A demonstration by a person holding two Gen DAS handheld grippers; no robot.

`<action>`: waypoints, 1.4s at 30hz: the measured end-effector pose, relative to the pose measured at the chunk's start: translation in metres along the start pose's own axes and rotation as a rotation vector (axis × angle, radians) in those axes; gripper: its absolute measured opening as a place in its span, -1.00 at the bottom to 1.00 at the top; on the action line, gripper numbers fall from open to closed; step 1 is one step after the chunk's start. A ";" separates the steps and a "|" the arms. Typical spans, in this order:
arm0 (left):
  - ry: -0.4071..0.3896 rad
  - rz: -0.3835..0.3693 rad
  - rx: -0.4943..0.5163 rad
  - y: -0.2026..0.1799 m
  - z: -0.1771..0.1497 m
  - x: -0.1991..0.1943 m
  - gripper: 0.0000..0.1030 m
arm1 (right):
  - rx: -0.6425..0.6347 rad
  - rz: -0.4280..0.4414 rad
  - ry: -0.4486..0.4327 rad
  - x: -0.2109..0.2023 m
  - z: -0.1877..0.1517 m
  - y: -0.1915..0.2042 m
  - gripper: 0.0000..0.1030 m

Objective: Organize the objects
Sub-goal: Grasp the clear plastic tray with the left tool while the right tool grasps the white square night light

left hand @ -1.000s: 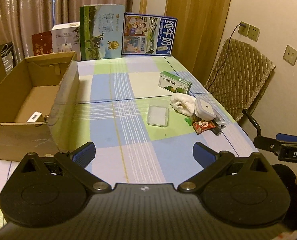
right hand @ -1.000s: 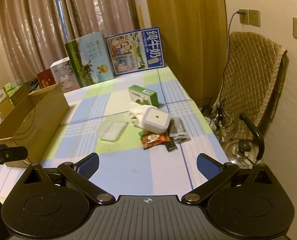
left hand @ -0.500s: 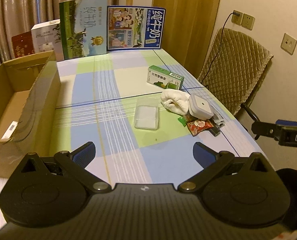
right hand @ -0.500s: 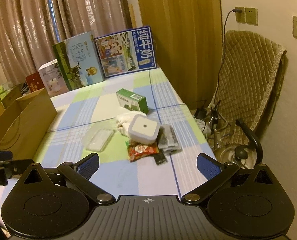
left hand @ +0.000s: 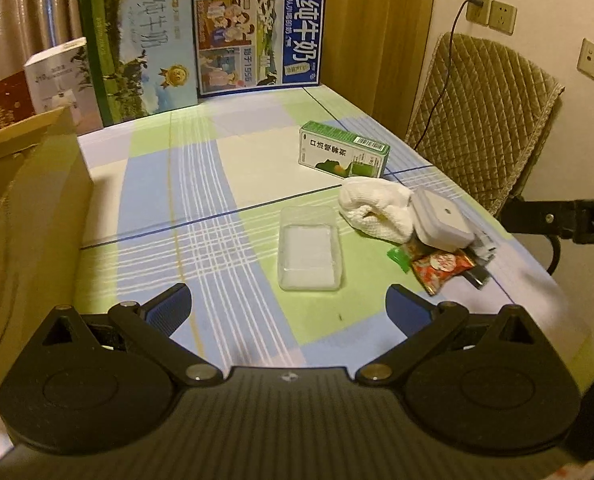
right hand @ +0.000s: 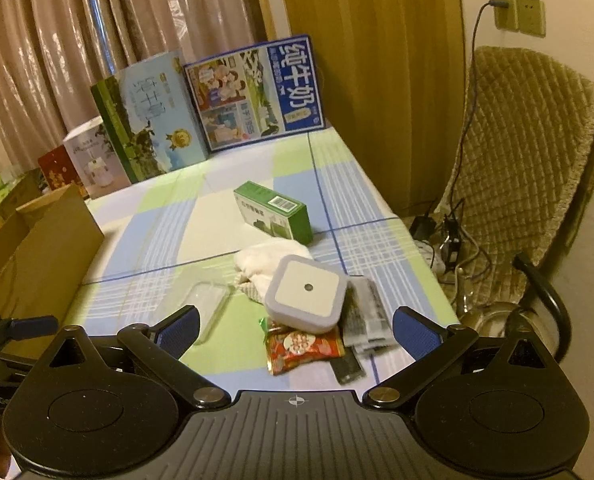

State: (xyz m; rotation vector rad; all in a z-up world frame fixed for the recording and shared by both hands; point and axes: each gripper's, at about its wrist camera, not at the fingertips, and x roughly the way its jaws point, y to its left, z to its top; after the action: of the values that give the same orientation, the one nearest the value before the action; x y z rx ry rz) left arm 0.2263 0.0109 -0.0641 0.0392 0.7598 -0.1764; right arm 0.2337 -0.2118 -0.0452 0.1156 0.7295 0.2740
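Both tongs are hovering low over the near edge of the desk (left hand: 237,184), which is wearing a checked cloth of blue, green and white. The left tongs (left hand: 288,312) are standing spread wide with nothing between the blue pads; the right tongs (right hand: 295,330) are likewise gaping and carrying nothing. Just beyond the left pair a clear plastic case (left hand: 310,248) is lying flat on a green square. To its right a small heap is sitting near the desk's right edge: a red snack packet (right hand: 303,349) nearest, touching a green wrapper (left hand: 397,257) and a dark flat packet (right hand: 367,316), with a white square device (right hand: 305,298) resting tilted on top of them and leaning against a crumpled white cloth (left hand: 375,210). Just behind the cloth a green medicine box (right hand: 275,212) is lying on its long side, apart from the heap. Along the left side an open cardboard box (left hand: 21,216) is standing on the desk, its inside mostly hidden from here. At the far end two large milk cartons, one green (left hand: 141,50) and one blue (left hand: 259,42), are standing upright side by side, with a white box (left hand: 59,80) and a red box (left hand: 7,98) to their left. A quilted chair (right hand: 529,168) is sitting off the right side, a cable running up to a wall socket (right hand: 519,14).
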 end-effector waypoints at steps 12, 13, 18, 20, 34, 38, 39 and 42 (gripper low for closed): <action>0.002 -0.049 0.017 0.017 0.008 0.065 0.90 | 0.066 -0.005 0.082 0.082 0.015 -0.015 0.63; 0.004 -0.059 0.016 0.018 0.009 0.070 0.88 | 0.061 -0.010 0.088 0.086 0.016 -0.015 0.60; 0.002 -0.099 0.032 0.009 0.016 0.089 0.87 | 0.061 -0.015 0.134 0.101 0.015 -0.016 0.49; 0.006 -0.108 0.051 0.003 0.018 0.096 0.87 | 0.062 -0.014 0.140 0.103 0.015 -0.017 0.47; 0.074 -0.049 0.119 -0.006 0.017 0.112 -0.01 | 0.027 -0.034 0.116 0.093 0.008 -0.009 0.26; 0.088 -0.020 0.129 -0.004 0.006 0.090 -0.01 | 0.016 0.023 0.102 0.074 -0.002 0.003 0.26; 0.088 -0.007 0.126 -0.003 0.002 0.082 -0.01 | 0.009 0.045 0.105 0.069 -0.005 0.007 0.26; 0.091 0.020 0.091 0.004 -0.015 0.055 -0.01 | -0.020 0.091 0.125 0.059 -0.017 0.023 0.26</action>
State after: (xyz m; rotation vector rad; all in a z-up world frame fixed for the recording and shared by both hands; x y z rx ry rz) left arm 0.2566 0.0088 -0.1129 0.1416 0.8412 -0.1914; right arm 0.2593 -0.1723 -0.0914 0.1136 0.8470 0.3778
